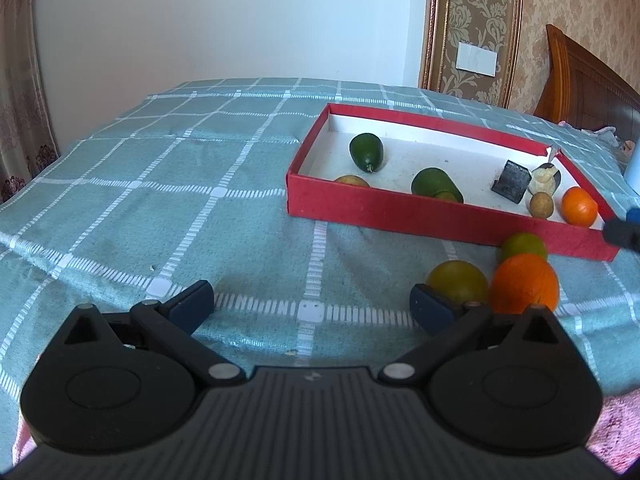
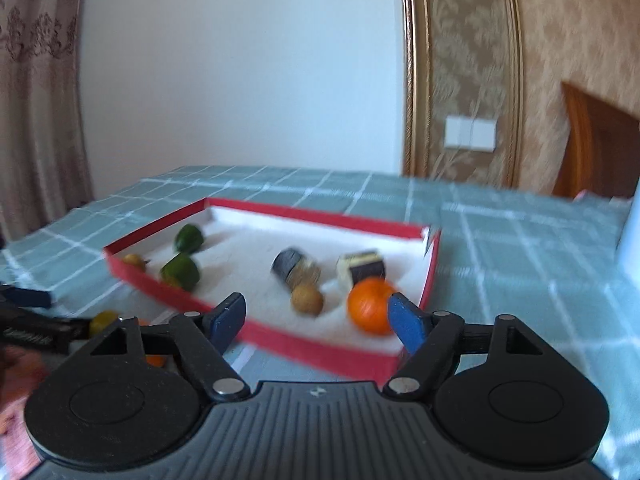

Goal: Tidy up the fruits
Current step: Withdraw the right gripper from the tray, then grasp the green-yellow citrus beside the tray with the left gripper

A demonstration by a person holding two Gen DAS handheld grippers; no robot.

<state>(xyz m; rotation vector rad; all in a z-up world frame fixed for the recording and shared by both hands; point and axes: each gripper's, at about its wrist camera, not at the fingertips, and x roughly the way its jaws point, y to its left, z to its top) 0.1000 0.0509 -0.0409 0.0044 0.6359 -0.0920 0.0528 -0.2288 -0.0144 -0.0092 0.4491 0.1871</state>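
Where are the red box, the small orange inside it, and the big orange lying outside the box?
red box [image 1: 400, 216]: left wrist view, on its near red wall.
small orange [image 1: 579, 206]: left wrist view, middle of its peel.
big orange [image 1: 525, 283]: left wrist view, middle of its peel, on the checked cloth.

Each handheld gripper, the left gripper [image 1: 312, 306] and the right gripper [image 2: 318, 316], is built of matte black plastic: a ribbed central body, two round discs, silver rivets at the linkage pivots, and dark blue pads [image 1: 192, 306] are seen.
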